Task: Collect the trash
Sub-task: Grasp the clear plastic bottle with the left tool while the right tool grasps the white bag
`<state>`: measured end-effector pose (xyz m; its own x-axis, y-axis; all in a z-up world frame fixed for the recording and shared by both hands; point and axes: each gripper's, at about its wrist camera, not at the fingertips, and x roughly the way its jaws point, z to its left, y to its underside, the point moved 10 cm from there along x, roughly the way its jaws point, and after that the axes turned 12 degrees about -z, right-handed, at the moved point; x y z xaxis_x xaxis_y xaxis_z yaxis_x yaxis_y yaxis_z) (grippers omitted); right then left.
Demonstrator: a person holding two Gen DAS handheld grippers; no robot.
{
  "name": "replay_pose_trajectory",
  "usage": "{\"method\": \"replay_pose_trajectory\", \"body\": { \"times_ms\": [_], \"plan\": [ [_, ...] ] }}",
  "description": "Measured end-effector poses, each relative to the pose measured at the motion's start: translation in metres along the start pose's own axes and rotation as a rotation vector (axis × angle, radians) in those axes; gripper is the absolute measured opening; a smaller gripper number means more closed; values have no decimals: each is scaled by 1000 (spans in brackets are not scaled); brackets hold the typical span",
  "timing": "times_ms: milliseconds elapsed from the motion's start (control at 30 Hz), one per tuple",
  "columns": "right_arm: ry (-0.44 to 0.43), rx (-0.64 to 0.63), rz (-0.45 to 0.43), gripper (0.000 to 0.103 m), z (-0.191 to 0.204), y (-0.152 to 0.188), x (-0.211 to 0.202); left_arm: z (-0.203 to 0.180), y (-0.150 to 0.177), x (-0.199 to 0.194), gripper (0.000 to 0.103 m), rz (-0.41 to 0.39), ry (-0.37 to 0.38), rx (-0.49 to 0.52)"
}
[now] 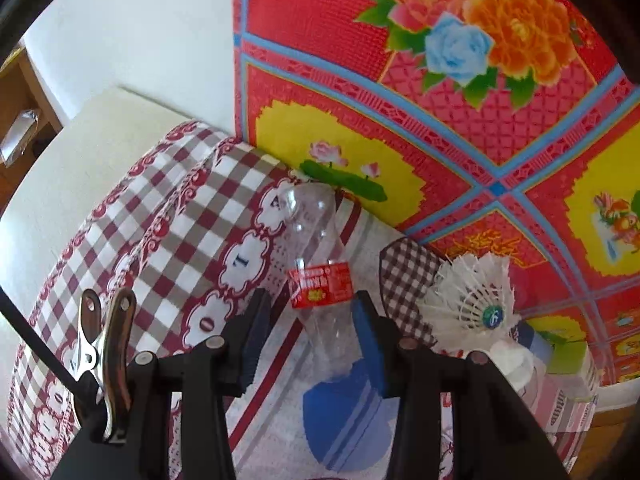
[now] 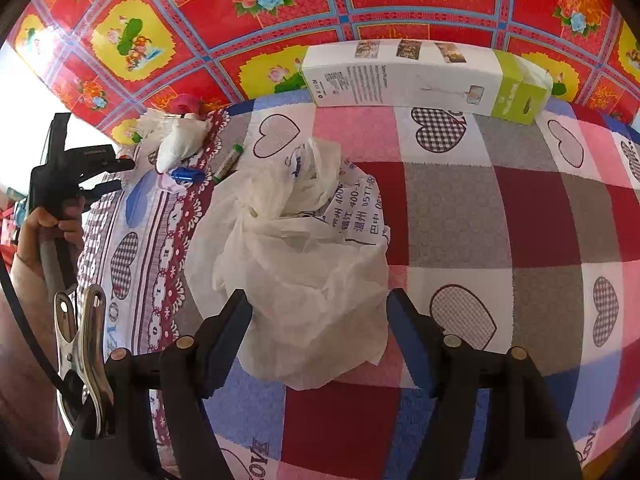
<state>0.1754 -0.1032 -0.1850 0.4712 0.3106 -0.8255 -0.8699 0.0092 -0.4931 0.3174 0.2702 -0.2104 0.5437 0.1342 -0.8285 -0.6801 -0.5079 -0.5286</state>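
A clear, empty plastic bottle [image 1: 320,280] with a red label lies on the checked bedcover [image 1: 168,216], its far end near the floral mat. My left gripper [image 1: 316,336] is open and straddles the bottle's near end, with a gap showing on the left side. A crumpled white plastic bag [image 2: 304,264] with blue print lies on the patchwork cover [image 2: 520,220]. My right gripper [image 2: 320,340] is open just above it, one finger on each side of the bag. In the right wrist view the left gripper [image 2: 120,176] shows at the far left, held by a hand [image 2: 52,224].
A white shuttlecock [image 1: 468,300] lies right of the bottle. Crumpled white tissue [image 2: 176,136], a small blue object [image 2: 188,175] and a green-capped pen [image 2: 228,162] lie at the back left. A white box with a green end [image 2: 424,76] lies against the red floral mat [image 2: 280,12]. The bed's edge drops off at the left.
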Motion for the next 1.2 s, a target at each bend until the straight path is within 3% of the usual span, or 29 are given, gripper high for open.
{"method": "replay_pose_trajectory", "body": {
  "times_ms": [100, 167, 500, 667, 800, 967, 1200],
  "plan": [
    [8, 8, 4, 71, -1, 0, 2, -4, -6, 4, 34, -21, -48, 33],
    [16, 9, 9, 71, -3, 1, 5, -8, -8, 6, 34, -26, -56, 46],
    [35, -59, -14, 71, 0, -7, 4, -21, 3, -3, 33, -20, 10, 66],
    [17, -7, 11, 70, -3, -4, 17, -36, 14, -20, 33, -41, 56, 130],
    [21, 12, 32, 59, -6, 1, 24, -49, 26, -30, 33, -34, 100, 158],
    [11, -9, 8, 37, 0, 3, 22, -58, 36, -40, 33, -28, 144, 179],
    [-11, 15, -37, 24, 2, 3, 11, -61, 46, -55, 33, -35, 168, 197]
  ]
}}
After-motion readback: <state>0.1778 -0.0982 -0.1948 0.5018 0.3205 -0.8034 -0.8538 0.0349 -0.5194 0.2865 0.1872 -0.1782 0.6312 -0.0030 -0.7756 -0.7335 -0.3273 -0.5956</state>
